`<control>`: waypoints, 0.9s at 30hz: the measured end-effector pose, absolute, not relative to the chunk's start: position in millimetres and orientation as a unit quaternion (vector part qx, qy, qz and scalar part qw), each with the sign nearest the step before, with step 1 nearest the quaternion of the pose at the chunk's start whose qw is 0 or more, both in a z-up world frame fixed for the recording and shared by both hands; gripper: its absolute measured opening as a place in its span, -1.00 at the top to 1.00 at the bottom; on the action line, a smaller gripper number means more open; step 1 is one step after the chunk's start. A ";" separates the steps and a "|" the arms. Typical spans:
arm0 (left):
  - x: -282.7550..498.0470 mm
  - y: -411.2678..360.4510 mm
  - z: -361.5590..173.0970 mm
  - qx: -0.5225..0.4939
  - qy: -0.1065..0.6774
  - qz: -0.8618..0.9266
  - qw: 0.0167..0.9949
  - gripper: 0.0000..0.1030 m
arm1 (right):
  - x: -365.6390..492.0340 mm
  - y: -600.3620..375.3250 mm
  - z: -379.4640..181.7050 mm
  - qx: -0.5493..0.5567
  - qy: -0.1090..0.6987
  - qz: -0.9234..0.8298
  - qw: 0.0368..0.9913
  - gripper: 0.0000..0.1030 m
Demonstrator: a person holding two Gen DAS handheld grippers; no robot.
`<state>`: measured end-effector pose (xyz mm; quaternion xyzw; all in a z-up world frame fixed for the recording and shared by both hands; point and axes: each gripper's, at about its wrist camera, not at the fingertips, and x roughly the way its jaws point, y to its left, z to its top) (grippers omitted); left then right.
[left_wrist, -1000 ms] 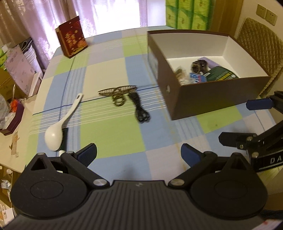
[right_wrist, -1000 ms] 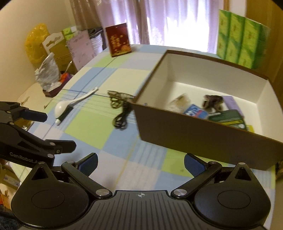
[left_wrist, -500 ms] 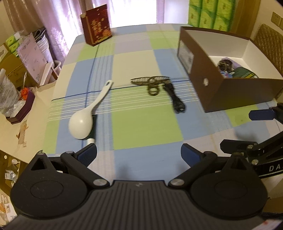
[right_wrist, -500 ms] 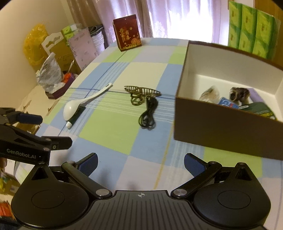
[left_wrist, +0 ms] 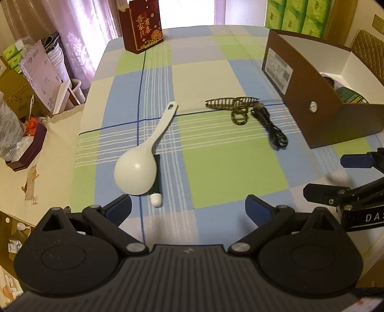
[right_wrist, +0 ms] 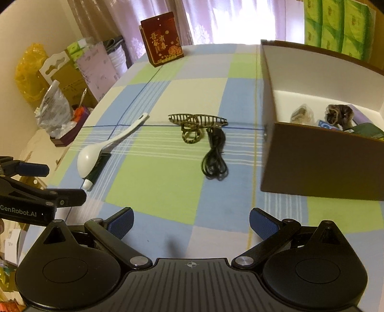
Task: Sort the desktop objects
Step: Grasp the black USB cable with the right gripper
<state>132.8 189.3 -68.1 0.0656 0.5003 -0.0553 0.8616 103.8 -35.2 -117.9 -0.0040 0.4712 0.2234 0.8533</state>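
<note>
Left gripper (left_wrist: pixel 188 208) and right gripper (right_wrist: pixel 190 220): fingers spread wide, both empty, above checked tablecloth (left_wrist: pixel 228 163). White rice spoon (left_wrist: pixel 141 158) overlies dark tube (left_wrist: pixel 154 192). Hair claw (right_wrist: pixel 198 121) touches black cable (right_wrist: pixel 214 156), beside brown box (right_wrist: pixel 321 165)

Dim warm room, blown-out window (right_wrist: pixel 216 21) backlight, fisheye-bent edges.

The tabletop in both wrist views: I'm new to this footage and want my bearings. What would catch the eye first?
Probably the white spoon on the checked tablecloth, lying over a dark pen just ahead of the open left tool. Mid-table sit a brown hair claw and a coiled black cable. The big brown box stands to the right, with several items already in it.
</note>
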 end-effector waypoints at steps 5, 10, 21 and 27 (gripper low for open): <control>138.5 204.8 -74.4 0.062 0.504 -0.058 0.860 -0.92 | 106.0 -13.6 -121.2 -0.030 0.462 0.237 0.854 -0.87; 139.7 216.8 -76.5 0.060 0.503 -0.058 0.860 -0.90 | 112.4 -0.5 -127.1 -0.048 0.460 0.236 0.855 -0.74; 149.8 236.9 -82.9 0.052 0.508 -0.051 0.858 -0.86 | 146.1 16.9 -144.7 -0.102 0.406 0.145 0.896 0.04; 159.3 238.5 -83.5 0.054 0.505 -0.052 0.860 -0.86 | 159.8 20.8 -168.1 -0.120 0.404 0.120 0.899 0.40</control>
